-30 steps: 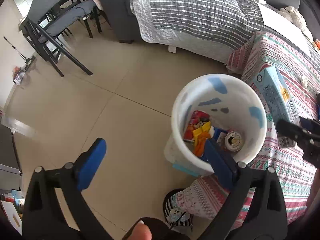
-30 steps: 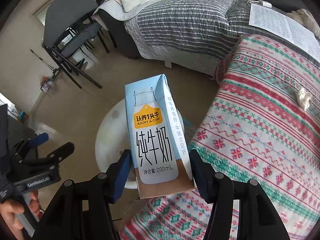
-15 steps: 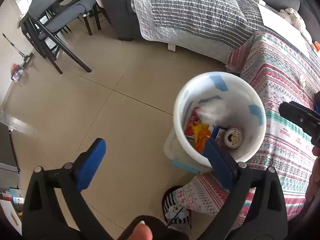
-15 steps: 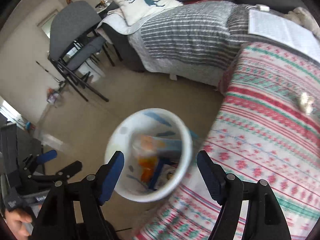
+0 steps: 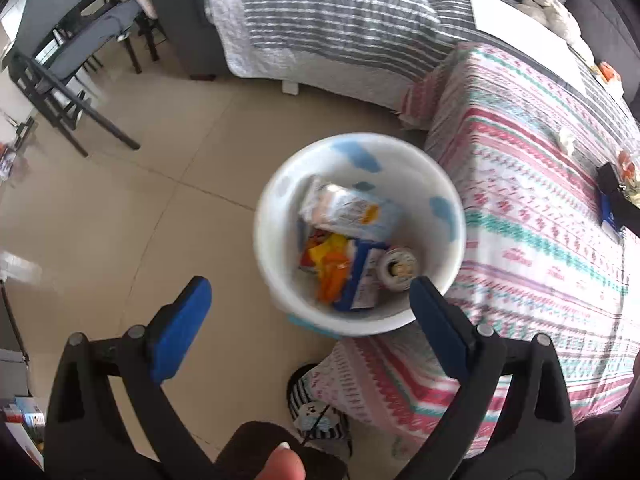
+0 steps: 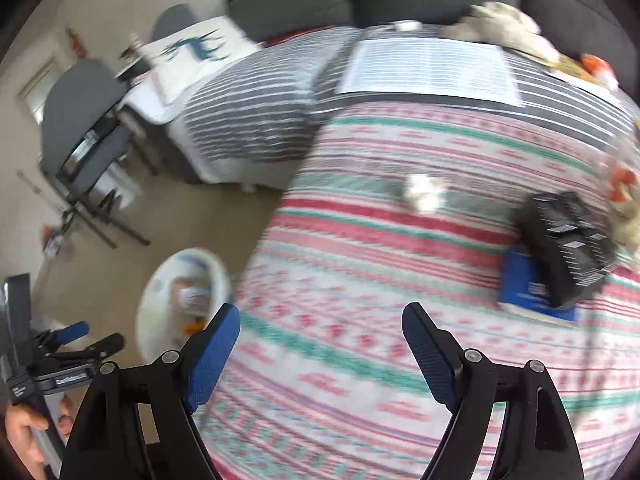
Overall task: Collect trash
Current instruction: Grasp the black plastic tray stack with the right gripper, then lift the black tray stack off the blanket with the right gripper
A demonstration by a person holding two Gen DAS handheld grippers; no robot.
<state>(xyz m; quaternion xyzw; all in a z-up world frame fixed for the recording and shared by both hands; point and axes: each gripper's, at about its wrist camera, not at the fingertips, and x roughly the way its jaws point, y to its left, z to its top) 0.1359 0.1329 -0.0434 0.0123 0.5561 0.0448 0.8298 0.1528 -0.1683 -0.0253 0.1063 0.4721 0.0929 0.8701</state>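
The white bin [image 5: 276, 188] with blue patches stands on the floor beside the table. A light-blue milk carton [image 5: 352, 212] lies on top of wrappers and a can inside it. Just above the bin's near rim, my left gripper [image 5: 308, 286] is open and holds nothing. My right gripper [image 6: 320, 312] hangs over the patterned tablecloth [image 6: 360, 360], its jaws opening with nothing between them. Ahead of it on the cloth lies a crumpled white tissue [image 6: 424, 196], with a black box on a blue pack [image 6: 568, 248] to the right. The bin [image 6: 160, 292] shows at lower left.
A sofa with a grey striped blanket [image 5: 340, 28] and a printed sheet [image 6: 428, 68] runs behind the table. A grey chair with black legs [image 5: 72, 68] stands far left on the tiled floor. Orange wrappers [image 6: 622, 184] sit at the table's right edge.
My right gripper let go of the milk carton, which now lies in the bin, then swung right over the table with wider jaws. My left gripper shifted slightly by the bin.
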